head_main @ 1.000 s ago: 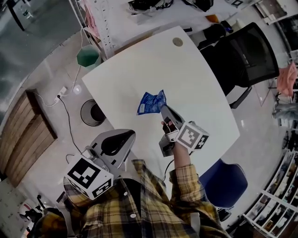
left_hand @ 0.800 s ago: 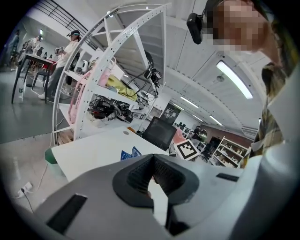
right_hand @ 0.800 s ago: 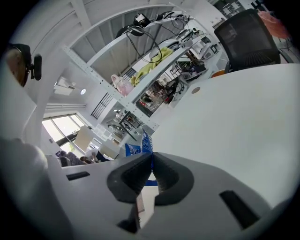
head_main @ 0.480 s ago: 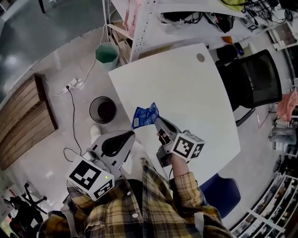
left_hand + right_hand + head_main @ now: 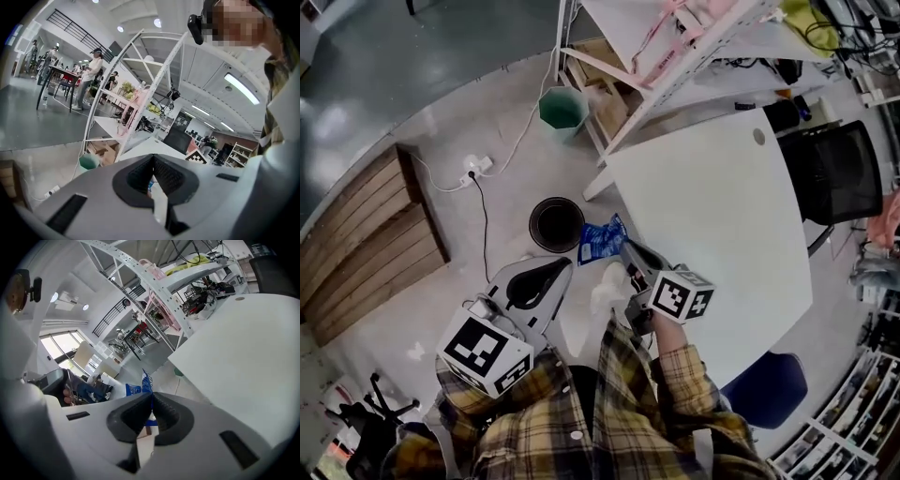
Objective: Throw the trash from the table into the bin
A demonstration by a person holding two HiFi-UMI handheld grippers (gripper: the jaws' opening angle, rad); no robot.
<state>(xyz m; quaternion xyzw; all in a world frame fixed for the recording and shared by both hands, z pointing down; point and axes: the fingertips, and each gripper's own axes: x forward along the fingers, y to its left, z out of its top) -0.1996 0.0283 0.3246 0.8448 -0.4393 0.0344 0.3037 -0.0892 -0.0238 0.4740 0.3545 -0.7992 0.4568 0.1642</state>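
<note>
Left gripper (image 5: 153, 160), jaws together, before white shelving (image 5: 108, 124)

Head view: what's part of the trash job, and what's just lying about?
Job: blue wrapper, right gripper with fingers shut on it, black bin, white table.
Lying about: green bucket, black chair, blue chair, power strip.

Head view looks steeply down from above the person (image 5: 581, 422) onto the bench (image 5: 712, 216) and floor (image 5: 412, 84), while cameras riding the left hand-held gripper (image 5: 153, 161) and right hand-held gripper (image 5: 152, 398) look closely along their jaws, sharing bench and shelving rack (image 5: 628, 23).
</note>
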